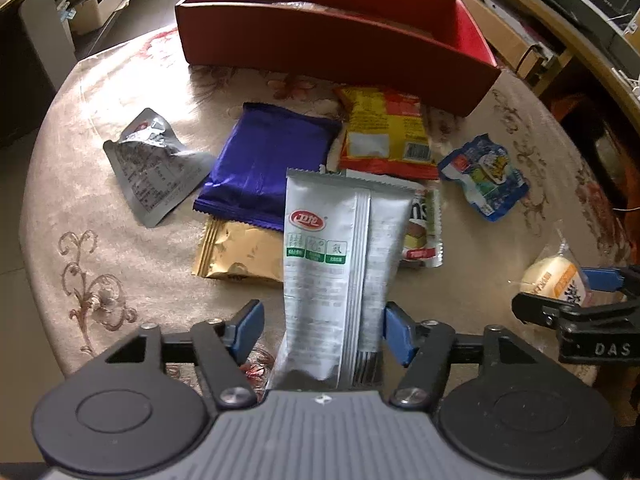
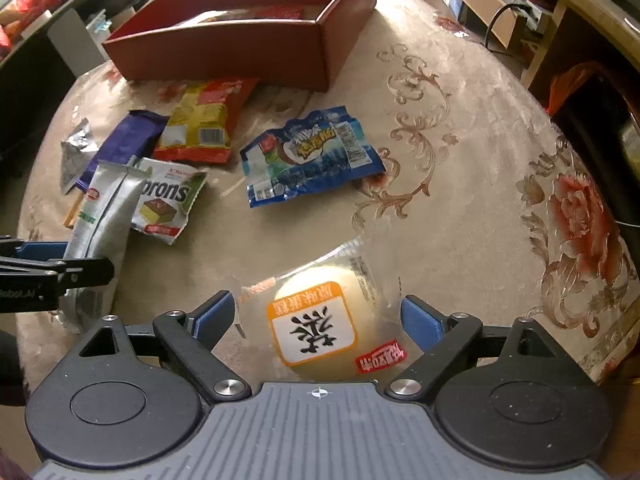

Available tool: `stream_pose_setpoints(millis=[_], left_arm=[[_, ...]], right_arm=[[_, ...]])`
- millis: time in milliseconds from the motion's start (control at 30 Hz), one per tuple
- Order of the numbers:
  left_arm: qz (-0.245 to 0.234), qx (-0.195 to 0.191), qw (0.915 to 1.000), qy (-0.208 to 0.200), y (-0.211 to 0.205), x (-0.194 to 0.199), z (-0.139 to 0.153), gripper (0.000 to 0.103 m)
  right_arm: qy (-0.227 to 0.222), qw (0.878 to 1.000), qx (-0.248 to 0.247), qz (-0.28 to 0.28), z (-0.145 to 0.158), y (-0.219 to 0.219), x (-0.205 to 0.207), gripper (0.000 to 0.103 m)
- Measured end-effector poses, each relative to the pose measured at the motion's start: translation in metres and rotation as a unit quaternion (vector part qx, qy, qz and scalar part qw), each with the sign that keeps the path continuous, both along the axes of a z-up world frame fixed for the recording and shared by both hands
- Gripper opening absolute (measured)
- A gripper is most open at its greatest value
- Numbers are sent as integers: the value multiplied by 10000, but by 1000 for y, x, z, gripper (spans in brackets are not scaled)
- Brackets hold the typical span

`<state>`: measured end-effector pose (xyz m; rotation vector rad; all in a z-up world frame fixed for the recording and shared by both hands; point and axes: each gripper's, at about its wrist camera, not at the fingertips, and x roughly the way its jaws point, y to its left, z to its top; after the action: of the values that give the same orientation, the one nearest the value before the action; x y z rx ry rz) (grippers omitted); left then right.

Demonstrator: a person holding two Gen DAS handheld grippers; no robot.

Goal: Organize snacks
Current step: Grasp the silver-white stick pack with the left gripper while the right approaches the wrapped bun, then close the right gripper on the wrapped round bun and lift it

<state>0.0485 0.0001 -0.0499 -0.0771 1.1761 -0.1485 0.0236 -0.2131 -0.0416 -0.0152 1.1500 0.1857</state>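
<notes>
Both pairs of jaws stand apart with a packet between them and nothing gripped. On the left gripper the blue pads are clear of the silver sachet: there is a plain gap on the left side, and the right pad sits just beside the sachet's edge. The sachet's long axis runs from near to far, straight along the gripper's line, its crimped far end pointing toward the red box and its near end tucked under the gripper body. It leans over a gold packet and a purple packet.

The right gripper is spread wide around a round cream bun in a clear wrapper, which lies on the table near the gripper body. Neither pad touches the bun. Its orange-framed label faces up, and the wrapper's loose ends trail to the far right and near left.

Farther out on the patterned cloth lie a yellow-and-red bag, a blue packet with its long side running left to right, a green-and-white wafer pack, and a crumpled grey pouch off to the left. The red box sits at the far edge of the table, open-topped.
</notes>
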Motion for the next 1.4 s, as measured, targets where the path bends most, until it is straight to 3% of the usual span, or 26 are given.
stream_pose_setpoints(millis=[133,600,833,1033,1167,1400], left_arm=[[-24,115,9999,-40,-5,-1,-2,73],[-140,154,9998,-32,-11,-3,-2,74],[-141,73,9999,3,-10,-2,-3,76],[-163,-11,9999,44,-8,-1,-2,78],[-222,10,9997,34,-9,-2,-2,79],[-303,79,9995,0,-11,-2,-4,80]], right_arm=[[44,9999,-69,96,-3,3,1,98],[97,9999,-26,106,-8,-3,0,99],[-30,9997,-13,243,5,-5,-2,99],[22,9996,246,-134,11,-25,-4,101],[-10,9993,378,39,16,-26,-6,101],[299,9947,-519,837,-11,1,5,102]])
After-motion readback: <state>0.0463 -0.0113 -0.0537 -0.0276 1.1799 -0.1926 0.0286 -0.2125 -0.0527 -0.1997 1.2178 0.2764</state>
